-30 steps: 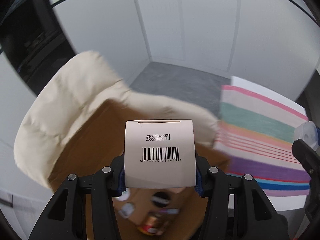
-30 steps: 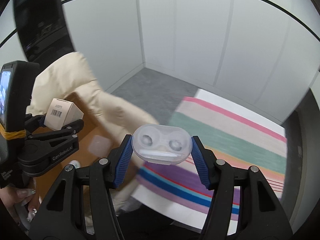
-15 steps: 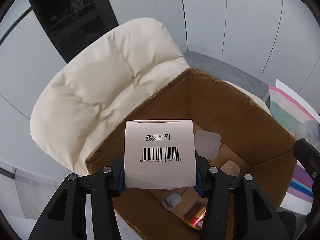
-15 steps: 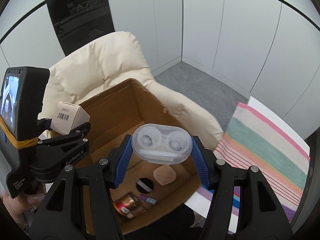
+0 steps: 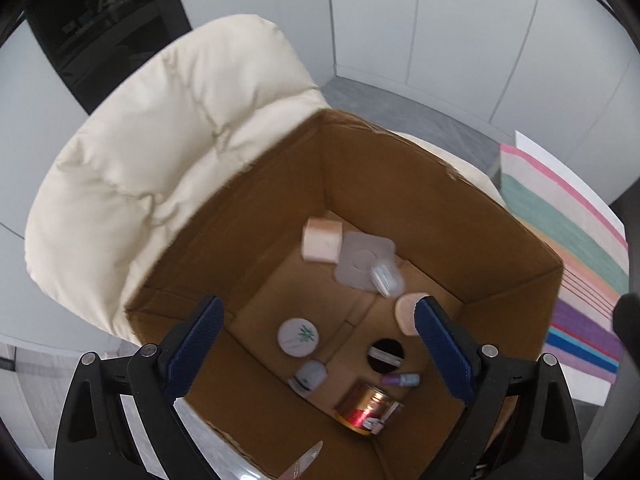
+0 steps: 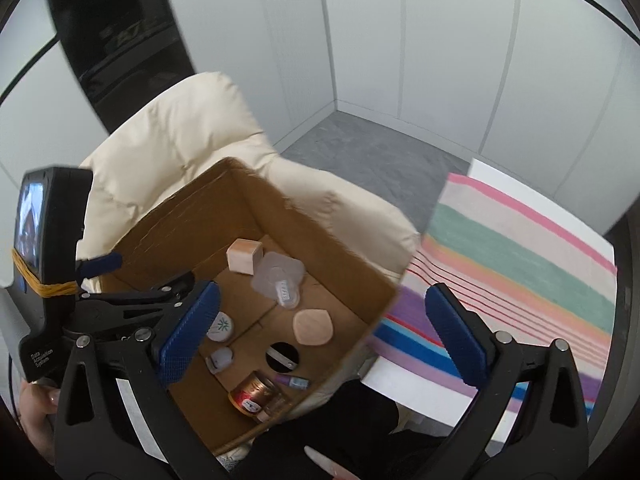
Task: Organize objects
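My left gripper (image 5: 318, 308) hangs over an open cardboard box (image 5: 400, 184), its jaws opening with nothing between them. The small pink carton (image 5: 322, 244) lies on the box floor near the far corner. My right gripper (image 6: 324, 292) is also above the box (image 6: 348, 264), its jaws opening and empty. The clear lens case (image 6: 286, 286) lies on a clear blister pack (image 6: 276, 268), and the case (image 5: 386, 276) looks blurred in the left wrist view. In the right wrist view the left gripper (image 6: 140, 276) shows at the left.
On the box floor lie a peach pad (image 5: 406, 312), a round white tin (image 5: 298, 336), a red-gold can (image 5: 366, 404) and a small vial (image 5: 400, 379). The box rests on a cream padded chair (image 5: 160, 152). A striped cloth (image 6: 520, 264) lies to the right.
Both grippers swung over the box and opened. The pink carton left the left jaws and the lens case left the right jaws; both now lie inside the box.
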`<state>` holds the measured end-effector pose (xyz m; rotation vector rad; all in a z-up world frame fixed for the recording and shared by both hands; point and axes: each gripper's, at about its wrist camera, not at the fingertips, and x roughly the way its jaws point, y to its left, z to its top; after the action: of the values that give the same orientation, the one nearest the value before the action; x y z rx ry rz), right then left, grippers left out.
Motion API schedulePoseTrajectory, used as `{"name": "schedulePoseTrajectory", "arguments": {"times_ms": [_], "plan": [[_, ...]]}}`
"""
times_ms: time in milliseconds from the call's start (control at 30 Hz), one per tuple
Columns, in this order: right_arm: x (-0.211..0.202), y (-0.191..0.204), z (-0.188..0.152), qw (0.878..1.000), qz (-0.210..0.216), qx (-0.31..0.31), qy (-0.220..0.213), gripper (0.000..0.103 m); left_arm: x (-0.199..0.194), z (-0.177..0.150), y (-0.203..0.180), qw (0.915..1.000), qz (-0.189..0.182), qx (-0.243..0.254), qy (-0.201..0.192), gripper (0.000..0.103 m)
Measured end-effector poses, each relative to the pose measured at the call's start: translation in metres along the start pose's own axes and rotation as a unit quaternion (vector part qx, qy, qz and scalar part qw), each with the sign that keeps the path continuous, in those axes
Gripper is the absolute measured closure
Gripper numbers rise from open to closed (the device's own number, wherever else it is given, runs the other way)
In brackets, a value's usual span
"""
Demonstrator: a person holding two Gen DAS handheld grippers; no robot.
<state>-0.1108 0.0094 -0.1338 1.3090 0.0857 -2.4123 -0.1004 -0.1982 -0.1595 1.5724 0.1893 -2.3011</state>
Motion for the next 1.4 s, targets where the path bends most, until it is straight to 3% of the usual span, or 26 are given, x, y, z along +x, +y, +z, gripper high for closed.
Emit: {"name": "schedulePoseTrajectory", "arguments": {"times_ms": [267, 567, 733, 833, 1000, 1167, 1267, 1400], "plan": [[-0.026, -0.044, -0.008, 0.998, -0.026, 0.051, 0.008, 0.000, -0.027, -0.003, -0.042, 0.9985, -0.017, 0.052, -0.007, 0.006], [-0.121, -0.071, -0.032, 0.990, -0.061, 0.126, -0.007, 0.000, -0.139, -0.016, -0.095, 0.9846, -0.061, 0.152, -0.062, 0.003], [-0.177, -0.081, -0.052, 0.979, -0.091, 0.179, -0.020, 0.000, -0.189, -0.033, -0.113, 0.9794, -0.052, 0.185, -0.062, 0.002], [-0.201, -0.087, -0.065, 0.972, -0.096, 0.213, -0.017, 0.000, -0.198, -0.047, -0.122, 0.9774, -0.047, 0.203, -0.036, 0.002], [-0.229, -0.084, -0.094, 0.960, -0.133, 0.245, -0.010, 0.000, -0.221, -0.064, -0.121, 0.9758, -0.055, 0.206, -0.051, 0.002], [-0.241, -0.071, -0.106, 0.962, -0.129, 0.239, -0.009, 0.000, -0.236, -0.071, -0.111, 0.9752, -0.088, 0.196, -0.054, 0.002], [-0.242, -0.059, -0.106, 0.963, -0.153, 0.223, -0.010, 0.000, -0.239, -0.073, -0.104, 0.9751, -0.108, 0.188, -0.049, 0.002], [-0.236, -0.050, -0.106, 0.966, -0.145, 0.215, -0.001, 0.000, -0.236, -0.072, -0.098, 0.9778, -0.096, 0.179, -0.054, 0.002]]}}
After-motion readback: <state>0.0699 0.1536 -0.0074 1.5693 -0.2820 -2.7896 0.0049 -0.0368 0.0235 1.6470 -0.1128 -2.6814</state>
